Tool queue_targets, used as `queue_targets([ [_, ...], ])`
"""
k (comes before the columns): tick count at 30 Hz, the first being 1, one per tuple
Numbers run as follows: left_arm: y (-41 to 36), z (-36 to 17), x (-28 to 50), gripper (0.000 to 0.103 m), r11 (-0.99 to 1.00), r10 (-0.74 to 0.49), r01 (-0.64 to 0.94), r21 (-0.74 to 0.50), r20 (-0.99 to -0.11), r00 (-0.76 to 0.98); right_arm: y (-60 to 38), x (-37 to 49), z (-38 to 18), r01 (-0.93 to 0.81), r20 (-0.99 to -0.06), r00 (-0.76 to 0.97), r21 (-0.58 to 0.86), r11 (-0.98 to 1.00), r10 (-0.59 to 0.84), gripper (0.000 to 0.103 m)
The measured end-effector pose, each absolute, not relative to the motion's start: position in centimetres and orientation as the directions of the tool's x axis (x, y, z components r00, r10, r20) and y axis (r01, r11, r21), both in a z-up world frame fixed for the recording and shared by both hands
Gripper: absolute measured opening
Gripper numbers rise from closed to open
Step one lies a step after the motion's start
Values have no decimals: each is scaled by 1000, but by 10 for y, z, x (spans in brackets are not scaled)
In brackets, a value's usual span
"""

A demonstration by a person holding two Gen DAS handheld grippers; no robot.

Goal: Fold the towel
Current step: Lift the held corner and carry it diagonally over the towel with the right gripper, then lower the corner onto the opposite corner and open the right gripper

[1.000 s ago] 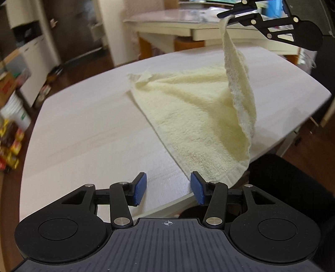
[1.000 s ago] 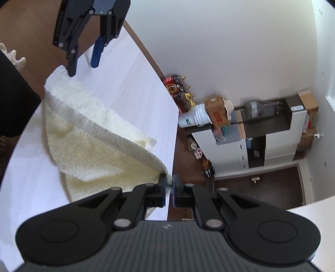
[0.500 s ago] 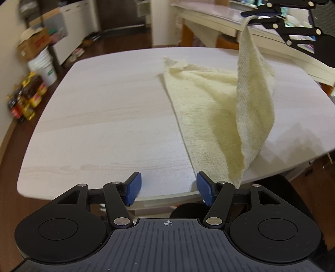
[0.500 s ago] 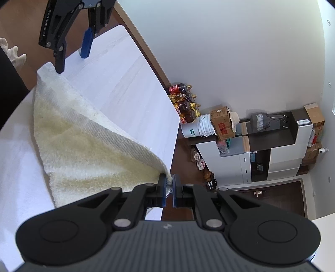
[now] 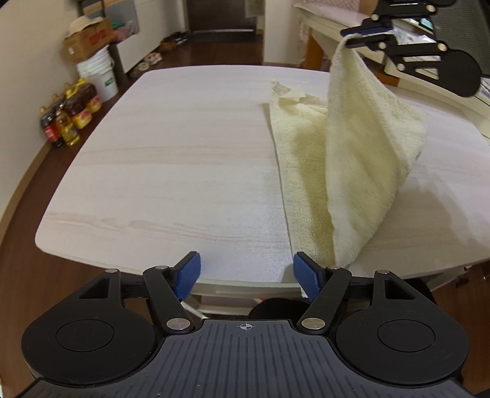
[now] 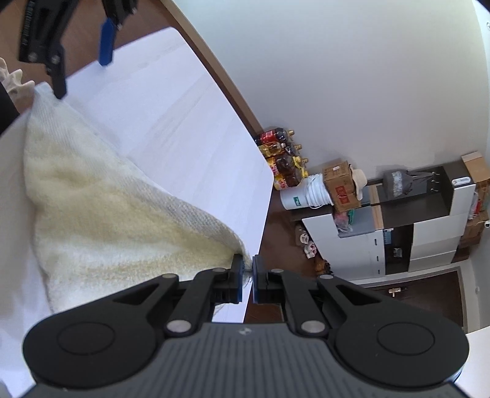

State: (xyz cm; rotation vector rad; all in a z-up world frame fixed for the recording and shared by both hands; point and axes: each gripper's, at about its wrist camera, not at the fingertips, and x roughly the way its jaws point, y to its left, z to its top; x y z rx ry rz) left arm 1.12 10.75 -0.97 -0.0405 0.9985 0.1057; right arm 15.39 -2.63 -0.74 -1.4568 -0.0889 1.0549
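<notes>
A pale yellow towel lies on the white table, its near corner at the front edge. My right gripper is shut on one towel corner and holds it high, so a flap hangs down over the flat part. In the right wrist view the right gripper pinches that corner, with the towel draping away to the left. My left gripper is open and empty, at the table's front edge just left of the near towel corner; it also shows in the right wrist view.
Bottles, a white bucket and a cardboard box stand on the floor left of the table. A second table stands behind. White and dark cabinets line the wall.
The right gripper has carried the raised corner leftward over the towel, and the flap hangs lower. The left gripper has shifted left along the front edge and stays open.
</notes>
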Motion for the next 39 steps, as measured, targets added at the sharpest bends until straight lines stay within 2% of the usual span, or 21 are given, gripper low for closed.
queue_targets([
  [10, 101, -6, 6, 74, 986, 108, -168, 19, -836, 538, 19, 191, -26, -568, -661, 477, -735, -371, 579, 7],
  [17, 96, -4, -1, 75, 984, 115, -175, 23, -833, 540, 41, 204, -46, -595, -704, 435, -693, -408, 562, 7],
  [18, 96, -4, -2, 75, 984, 115, -174, 23, -833, 541, 44, 206, -51, -601, -710, 437, -687, -408, 552, 8],
  [20, 96, -4, -4, 75, 985, 116, -172, 25, -832, 543, 46, 210, -60, -607, -709, 437, -686, -400, 553, 16],
  [22, 95, -5, -5, 76, 985, 115, -173, 23, -831, 545, 48, 215, -64, -635, -707, 439, -681, -366, 554, 22],
  [29, 96, -6, -5, 78, 986, 110, -164, 22, -826, 553, 18, 218, -42, -734, -684, 448, -649, -200, 576, 25],
  [31, 99, -7, -2, 77, 988, 105, -155, 21, -823, 558, -6, 218, -28, -764, -662, 479, -638, -97, 576, 32],
  [33, 99, -6, -2, 74, 990, 102, -141, 27, -823, 559, -33, 221, -18, -793, -653, 511, -609, 15, 559, 32],
  [35, 100, -3, -1, 67, 991, 111, -127, 48, -822, 559, -71, 222, -8, -823, -647, 533, -547, 155, 545, 32],
  [39, 95, 19, 5, 66, 991, 135, -73, 114, -782, 609, -132, 208, 0, -838, -651, 546, -429, 338, 526, 32],
])
